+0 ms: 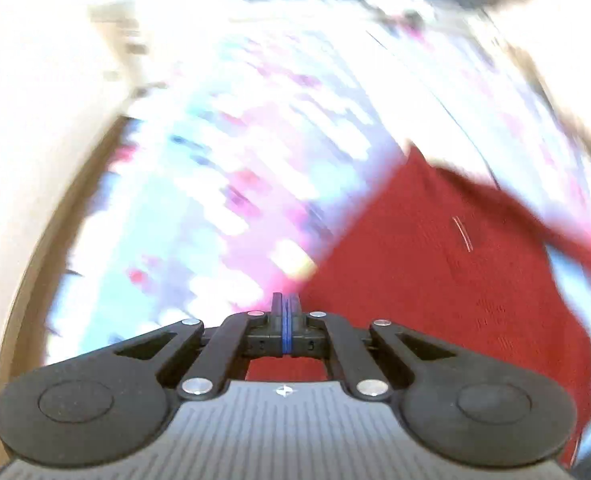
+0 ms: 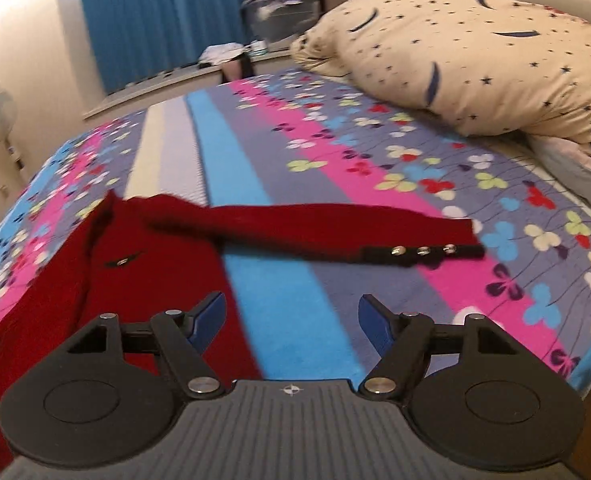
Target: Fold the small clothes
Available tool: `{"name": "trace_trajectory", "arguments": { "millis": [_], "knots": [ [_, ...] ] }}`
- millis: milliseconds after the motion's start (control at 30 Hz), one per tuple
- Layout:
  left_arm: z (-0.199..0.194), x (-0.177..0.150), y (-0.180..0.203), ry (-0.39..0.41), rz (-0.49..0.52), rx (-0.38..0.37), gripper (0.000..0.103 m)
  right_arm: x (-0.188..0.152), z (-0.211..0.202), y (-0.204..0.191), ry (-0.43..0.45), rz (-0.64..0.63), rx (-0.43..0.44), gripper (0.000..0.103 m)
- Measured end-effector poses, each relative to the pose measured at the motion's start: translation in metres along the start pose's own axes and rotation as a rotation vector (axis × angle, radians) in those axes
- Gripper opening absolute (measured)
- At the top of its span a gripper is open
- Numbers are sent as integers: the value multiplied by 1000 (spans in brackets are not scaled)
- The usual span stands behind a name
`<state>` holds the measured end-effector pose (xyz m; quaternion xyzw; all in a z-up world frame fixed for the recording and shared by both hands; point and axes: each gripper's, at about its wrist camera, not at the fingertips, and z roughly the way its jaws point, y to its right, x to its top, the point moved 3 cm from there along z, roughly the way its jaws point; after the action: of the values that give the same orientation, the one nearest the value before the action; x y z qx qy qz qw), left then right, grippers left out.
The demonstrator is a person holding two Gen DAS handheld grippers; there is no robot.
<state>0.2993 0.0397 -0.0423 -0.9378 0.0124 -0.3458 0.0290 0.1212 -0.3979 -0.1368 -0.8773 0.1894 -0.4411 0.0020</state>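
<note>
I am looking down at a red top [image 2: 107,276] lying on the bed [image 2: 295,320], its body near-left and one sleeve [image 2: 315,226] running left to right across the sheet. My right gripper [image 2: 291,320] is standing wide with nothing between its fingers, the sleeve just beyond them. My left gripper [image 1: 286,320] is showing fingers pressed together, on cloth or not I cannot tell, the top lying right of them.

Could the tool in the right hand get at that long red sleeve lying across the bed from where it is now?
Probably yes. The right tool stands open with nothing between its fingers, and the red sleeve lies flat on the flowered bedspread just ahead. Only bare bedspread lies between them.
</note>
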Motion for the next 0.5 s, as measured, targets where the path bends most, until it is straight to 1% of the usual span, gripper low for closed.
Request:
{"name": "trace_trajectory", "arguments": {
  "millis": [33,67,100,133,167,200,233,267,300,400,467,500],
  "knots": [
    [-6,14,-14,3,-4,-46,1,2,0,-7,-2,-23,7,75],
    [-10,19,-18,-9,28,-108,3,1,-5,-18,0,-39,2,75],
    [-14,18,-14,-11,65,-155,17,2,-5,-25,3,-55,1,75],
    [-17,13,-6,-6,107,-209,49,2,-5,-30,3,-64,0,75],
    [-18,2,8,-3,157,-268,70,4,-3,-34,2,-64,-5,75],
    [-20,-15,14,-3,197,-307,97,6,-2,-35,-2,-58,-3,75],
    [-18,-34,24,2,228,-339,101,5,-3,-38,-6,-53,-1,75],
    [-11,-49,40,-11,258,-381,101,5,-3,-39,-11,-48,-7,75],
    [-6,-71,60,-60,289,-437,101,3,-5,-40,-16,-47,-13,75],
    [27,-134,122,-262,381,-563,101,-2,-9,-39,-29,-64,-31,75],
    [52,-170,157,-372,475,-584,101,-6,-12,-35,-35,-70,-51,75],
    [62,-189,173,-411,535,-576,101,-8,-13,-33,-39,-65,-57,75]
  ]
}}
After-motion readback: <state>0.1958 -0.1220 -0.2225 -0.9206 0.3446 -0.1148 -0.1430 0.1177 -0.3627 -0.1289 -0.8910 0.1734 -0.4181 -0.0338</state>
